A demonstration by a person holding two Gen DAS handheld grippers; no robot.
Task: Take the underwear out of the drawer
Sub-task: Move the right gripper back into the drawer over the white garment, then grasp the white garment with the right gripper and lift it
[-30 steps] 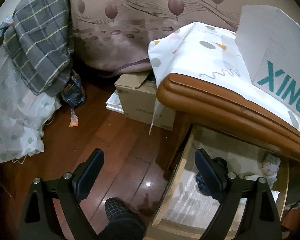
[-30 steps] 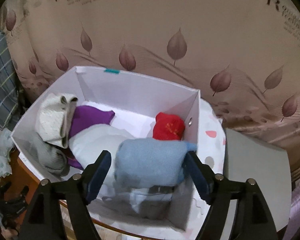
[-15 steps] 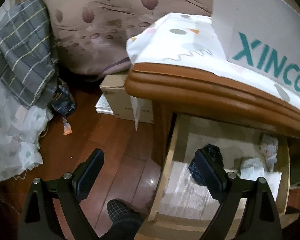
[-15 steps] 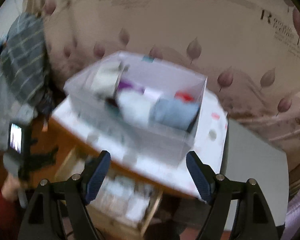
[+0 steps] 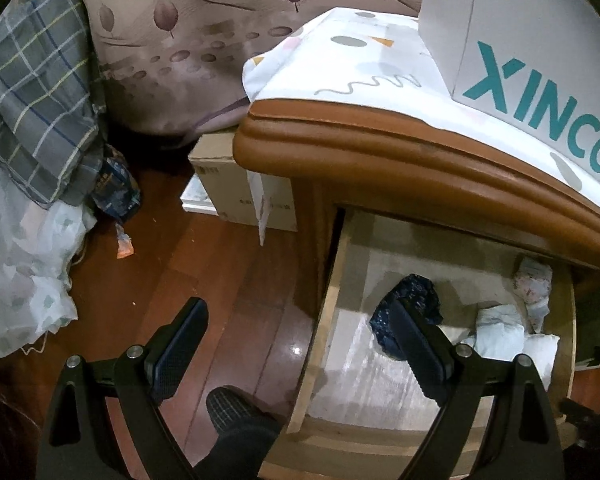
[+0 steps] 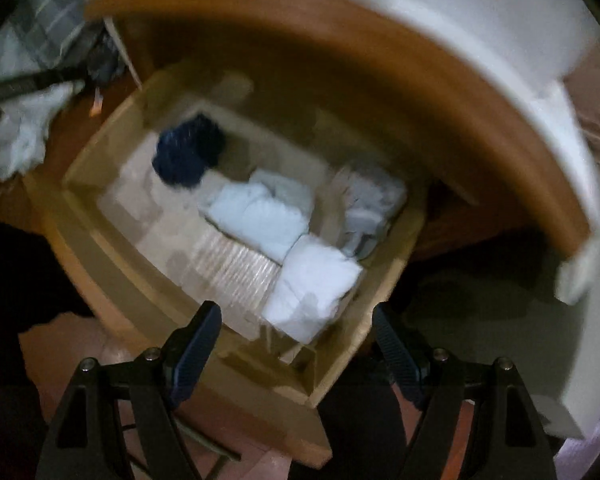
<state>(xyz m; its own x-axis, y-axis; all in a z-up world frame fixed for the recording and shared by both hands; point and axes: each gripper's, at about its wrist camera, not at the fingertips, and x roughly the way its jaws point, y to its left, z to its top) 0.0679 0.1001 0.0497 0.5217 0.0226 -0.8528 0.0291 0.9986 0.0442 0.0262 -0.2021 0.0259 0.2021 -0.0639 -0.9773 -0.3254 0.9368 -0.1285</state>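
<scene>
Dark reddish wooden floor [image 5: 148,240] fills the lower left of my left wrist view, with a pale patterned curtain [image 5: 20,264] and a grey plaid cloth [image 5: 36,104] piled at its edge. To the right stands the brown wooden table [image 5: 400,160], covered by a white patterned cloth [image 5: 360,64] that carries a white box with teal lettering [image 5: 540,40]. Under the tabletop the drawer [image 5: 320,320] is pulled open; in the blurred right wrist view I look straight down into the same drawer [image 6: 112,248]. A cardboard box [image 5: 228,184] sits on the floor just beside the table.

Inside the drawer I see a white folded piece [image 6: 312,284] by the front right corner, a pale blue folded piece [image 6: 256,216] touching it, a greyish bundle [image 6: 372,204] against the right wall, and a dark navy underwear bundle [image 6: 188,152] towards the back left. From the left wrist, that navy bundle [image 5: 408,312] lies partly behind my right-hand finger.

My left gripper [image 5: 296,344] hangs over the drawer's left edge, fingers wide apart and empty. My right gripper [image 6: 296,344] hovers above the drawer's front rim, fingers also spread, holding nothing.
</scene>
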